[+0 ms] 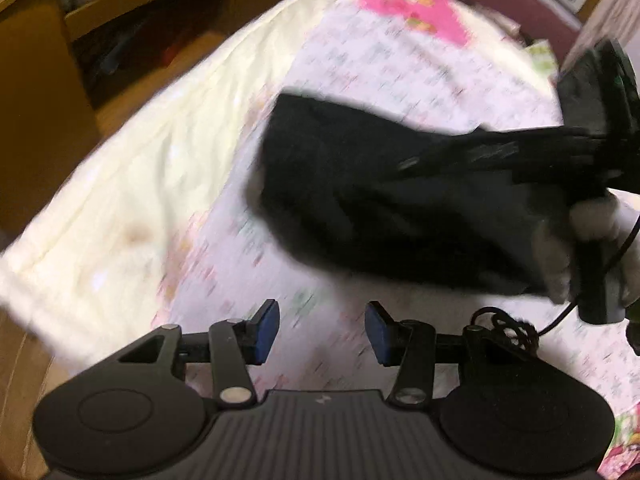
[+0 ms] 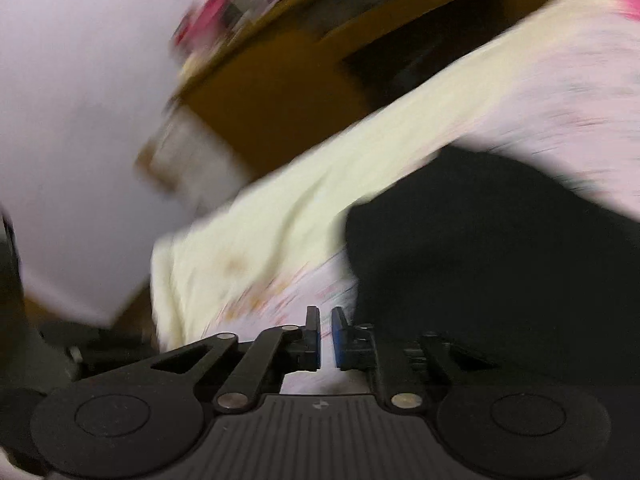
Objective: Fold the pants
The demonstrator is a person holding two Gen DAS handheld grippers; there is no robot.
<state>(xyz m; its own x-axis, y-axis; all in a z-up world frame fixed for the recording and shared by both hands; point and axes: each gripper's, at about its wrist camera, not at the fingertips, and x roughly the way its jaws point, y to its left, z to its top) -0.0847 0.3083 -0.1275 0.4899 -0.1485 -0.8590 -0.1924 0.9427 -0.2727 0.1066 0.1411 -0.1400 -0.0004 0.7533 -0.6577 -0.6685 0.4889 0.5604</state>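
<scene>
- A black fabric pair of pants (image 1: 384,184), bunched into a thick folded bundle, lies on a pale pink bedsheet with a small printed pattern (image 1: 400,60).
- A cream-yellow quilted blanket (image 1: 132,184) lies along the sheet's left side.
- A bright pink patch (image 1: 412,4) shows on the bedding at the far end.
- The left gripper (image 1: 322,330), black with blue pads, hangs over the sheet just short of the pants, jaws apart with only sheet between them.
- The right gripper (image 1: 596,136), a black tool, reaches in from the right edge over the pants; its fingertips are lost against the dark cloth.
- A white-gloved hand (image 1: 576,240) grasps its handle.
- A brown wooden shelf unit (image 1: 52,64) stands beyond the bed, upper left.
</scene>
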